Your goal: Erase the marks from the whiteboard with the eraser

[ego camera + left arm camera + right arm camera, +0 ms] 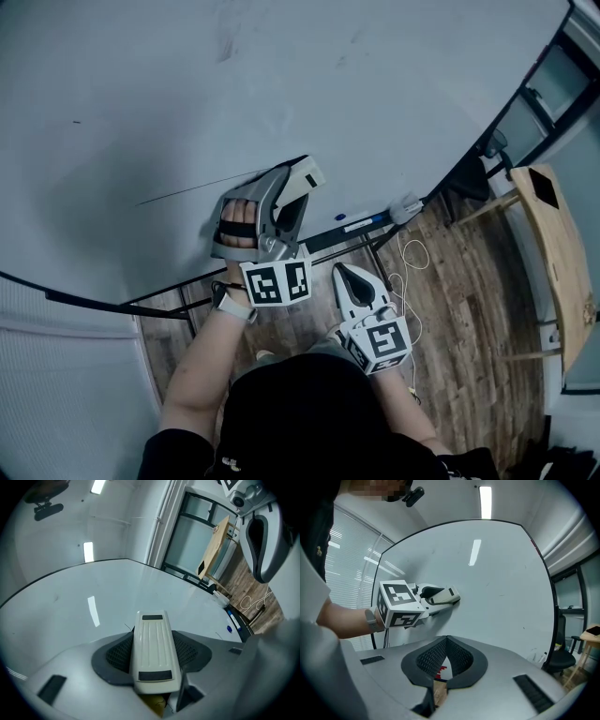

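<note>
The whiteboard [187,94] fills the upper head view. A thin dark line [202,186] runs across it, and its right end reaches the eraser. My left gripper [292,193] is shut on the cream eraser [306,178], whose far end rests against the board. In the left gripper view the eraser [154,648] lies lengthwise between the dark pads [117,652]. My right gripper [344,274] hangs lower, off the board, shut with nothing in it. In the right gripper view its tips [447,641] meet, and the eraser [443,597] shows beyond them.
A marker tray with a blue marker [361,223] and a small white object [406,207] runs along the board's lower edge. A wooden table [558,253], a chair [473,178] and cables on the floor [408,258] lie to the right. Faint smudges [225,42] sit high on the board.
</note>
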